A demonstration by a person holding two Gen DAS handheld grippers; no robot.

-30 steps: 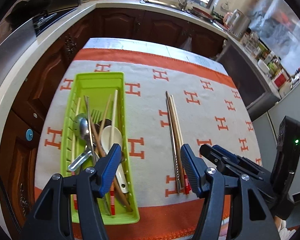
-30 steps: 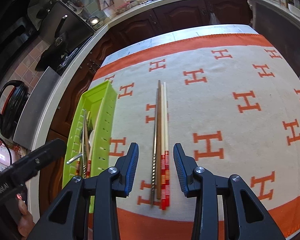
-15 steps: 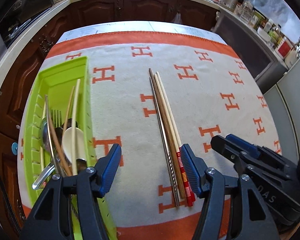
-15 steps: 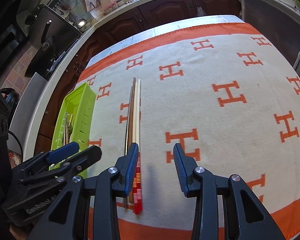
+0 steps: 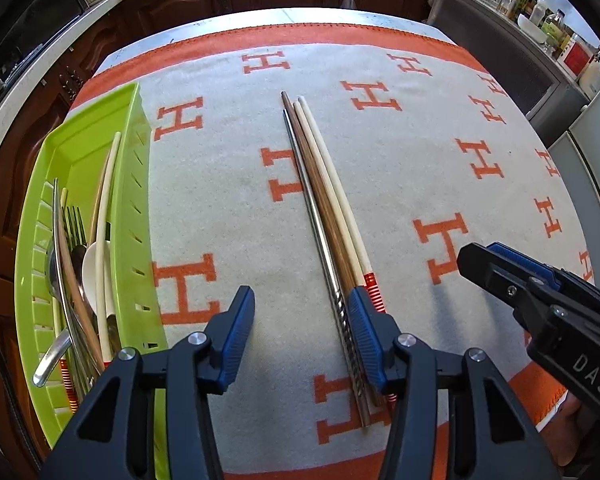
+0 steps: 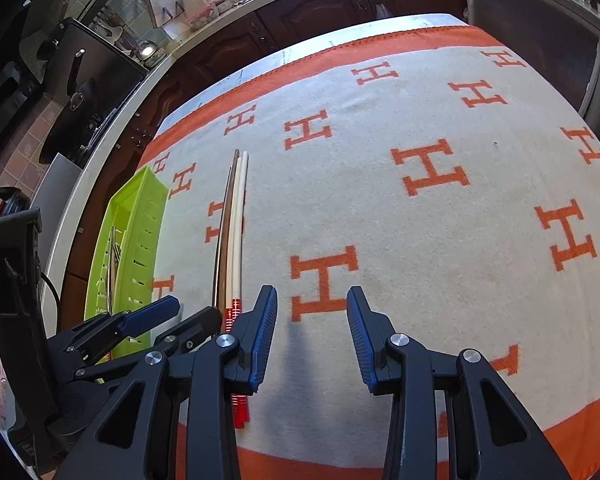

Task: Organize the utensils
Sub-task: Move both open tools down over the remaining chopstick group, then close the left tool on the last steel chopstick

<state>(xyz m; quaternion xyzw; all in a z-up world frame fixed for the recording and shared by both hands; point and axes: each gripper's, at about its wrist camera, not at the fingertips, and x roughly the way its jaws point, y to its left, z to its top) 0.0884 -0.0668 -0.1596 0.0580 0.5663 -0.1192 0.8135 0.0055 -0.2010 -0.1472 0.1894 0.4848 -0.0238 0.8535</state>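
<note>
Four long chopsticks lie side by side on the cream-and-orange patterned cloth (image 5: 400, 184) covering the bench: a slim steel chopstick with a twisted grip end (image 5: 320, 240), a dark brown wooden chopstick (image 5: 320, 196) and two pale ivory chopsticks with red-banded ends (image 5: 340, 200). To their left sits the lime-green slotted plastic tray (image 5: 138, 200), already holding spoons, a fork and more chopsticks.

The left hand-held gripper (image 5: 302, 322) is closing, but only cloth lies between its jaws; its right pad sits over the bundle's thick ends, so nothing is gripped yet. The right hand-held gripper (image 6: 312, 320) hangs parted over bare cloth just right of the chopsticks, empty.

These sticks look light and stiff. The steel one seems slick and apt to roll; the twisted and banded ends should offer the surest hold. Pinched at one end, each will likely droop, so a grip nearer the middle seems steadier.
</note>
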